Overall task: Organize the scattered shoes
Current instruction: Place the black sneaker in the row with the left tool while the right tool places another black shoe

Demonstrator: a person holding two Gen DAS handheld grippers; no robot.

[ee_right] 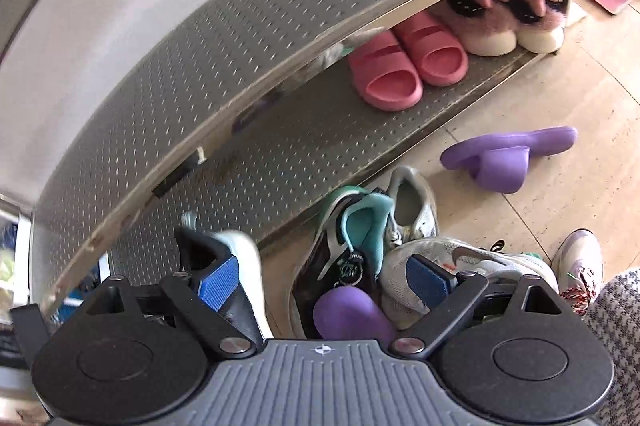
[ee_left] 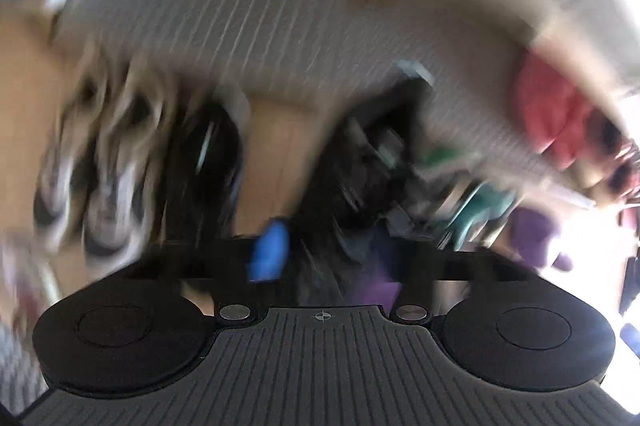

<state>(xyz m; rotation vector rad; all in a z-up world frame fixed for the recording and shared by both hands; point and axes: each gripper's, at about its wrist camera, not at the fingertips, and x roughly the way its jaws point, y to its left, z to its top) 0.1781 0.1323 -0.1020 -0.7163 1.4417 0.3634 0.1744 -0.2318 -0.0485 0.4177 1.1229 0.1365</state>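
Right gripper (ee_right: 322, 284) is spread wide, nothing between the pads, hanging over the shoe heap on the floor in front of the metal rack (ee_right: 168, 74). Left gripper (ee_left: 336, 258): view is heavily motion-blurred, only one blue pad (ee_left: 269, 251) shows, can't tell if it's spread or pinching anything. Where the shoes are: pink slides (ee_right: 404, 66) and fluffy pink slippers (ee_right: 508, 22) already paired on the lower shelf; still loose on the floor are a purple slide (ee_right: 508, 156) lying apart, its likely mate (ee_right: 352, 314) right under the right gripper, a teal-and-black sneaker (ee_right: 344, 238), a grey-white sneaker (ee_right: 448, 266) and a dark sneaker with a pale sole (ee_right: 224, 266) beside the left finger. Left view also seems to show a row of sneakers (ee_left: 100, 166), too smeared to confirm. Risks, my read: heap is tangled and overlapping, so a close here could catch two shoes or a lace and drag neighbours along. Purple slide looks smooth and rounded, could squirt out of the pads if pinched on the toe. Upper shelf edge overhangs the lower one, so a lifted shoe may clip it going in. Mismatched pairing also likely, given mates are split.
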